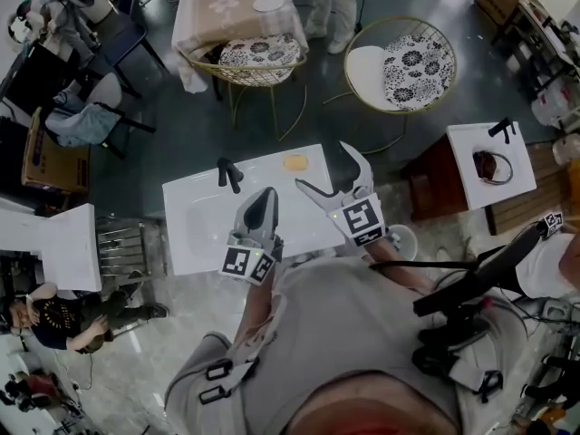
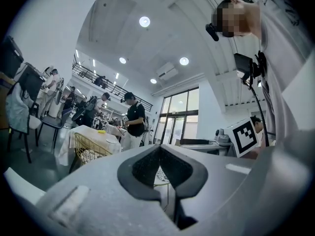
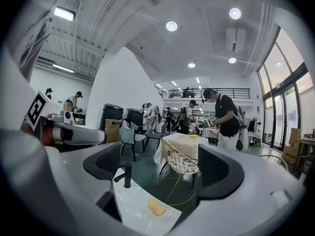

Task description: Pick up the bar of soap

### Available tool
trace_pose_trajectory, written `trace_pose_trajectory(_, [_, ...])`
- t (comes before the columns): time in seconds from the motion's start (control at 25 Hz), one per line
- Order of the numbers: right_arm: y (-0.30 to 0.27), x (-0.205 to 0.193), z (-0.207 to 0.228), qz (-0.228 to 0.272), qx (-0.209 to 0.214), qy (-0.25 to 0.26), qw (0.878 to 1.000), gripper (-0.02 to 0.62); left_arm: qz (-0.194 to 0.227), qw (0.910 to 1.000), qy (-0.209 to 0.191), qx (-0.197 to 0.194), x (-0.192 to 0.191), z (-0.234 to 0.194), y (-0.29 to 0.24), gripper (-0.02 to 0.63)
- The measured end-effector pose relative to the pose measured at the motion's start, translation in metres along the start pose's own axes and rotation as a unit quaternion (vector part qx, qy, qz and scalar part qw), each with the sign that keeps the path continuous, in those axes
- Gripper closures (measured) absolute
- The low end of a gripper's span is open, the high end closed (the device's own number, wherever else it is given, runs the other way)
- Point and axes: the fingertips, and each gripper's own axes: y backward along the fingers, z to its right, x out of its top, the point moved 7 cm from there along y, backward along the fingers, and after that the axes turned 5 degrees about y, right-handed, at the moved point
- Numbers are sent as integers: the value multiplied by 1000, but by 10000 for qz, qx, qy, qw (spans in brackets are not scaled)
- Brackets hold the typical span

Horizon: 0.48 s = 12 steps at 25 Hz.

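A yellow-orange bar of soap (image 1: 295,162) lies on the far right part of a white sink top (image 1: 195,252), to the right of a black faucet (image 1: 229,173). My right gripper (image 1: 327,167) hangs just right of the soap with its jaws spread wide and nothing between them. In the right gripper view the soap (image 3: 156,208) lies low between the open jaws of the right gripper (image 3: 160,171), near the faucet (image 3: 127,174). My left gripper (image 1: 265,194) is shut and empty over the sink top's middle; its jaws (image 2: 158,151) meet at the tip.
Beyond the sink top stand two gold wire chairs with patterned cushions (image 1: 250,54) (image 1: 410,65) and a cloth-covered table (image 1: 232,7). A white stand (image 1: 489,166) is at the right, a white cabinet (image 1: 65,246) at the left. A person (image 3: 227,118) stands by the table.
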Motion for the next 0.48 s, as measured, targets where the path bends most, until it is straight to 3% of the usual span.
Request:
trace_pose_trajectory(0.24, [-25, -7, 18, -145, 488, 912, 9945, 129, 76, 9999, 27, 106, -1, -6, 4, 612])
trace_pose_trajectory(0.48, [-64, -34, 37, -822, 991, 1960, 9721, 129, 82, 9997, 5, 234, -1, -9, 12, 612])
